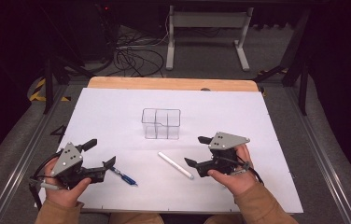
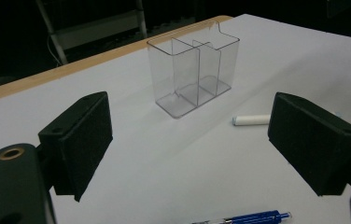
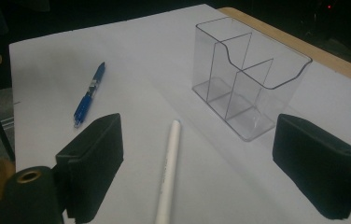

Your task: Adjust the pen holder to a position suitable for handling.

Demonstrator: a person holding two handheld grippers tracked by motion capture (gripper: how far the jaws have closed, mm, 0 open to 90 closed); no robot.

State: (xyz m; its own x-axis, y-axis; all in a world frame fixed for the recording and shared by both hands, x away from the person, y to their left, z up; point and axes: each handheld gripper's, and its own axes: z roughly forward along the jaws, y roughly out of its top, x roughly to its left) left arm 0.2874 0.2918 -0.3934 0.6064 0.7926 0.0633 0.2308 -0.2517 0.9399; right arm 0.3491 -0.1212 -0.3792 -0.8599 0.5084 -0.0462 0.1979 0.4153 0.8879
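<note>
A white sheet (image 1: 117, 107) is spread over the table, and a wooden edge (image 1: 164, 83) is left bare at its 12 o'clock side. Beyond it, a white stand (image 1: 208, 21) is seen at 12 o'clock, black cables (image 1: 134, 56) are tangled at 11 o'clock, and yellow-black tape (image 1: 37, 89) is laid at 10 o'clock.

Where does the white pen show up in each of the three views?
High view: the white pen lies at centre, just left of the right claw.
Left gripper view: its tip shows at right, beside the right jaw.
Right gripper view: it runs up from the bottom centre, between the jaws.
Shared landmark: the clear holder, beyond the pen.
</note>
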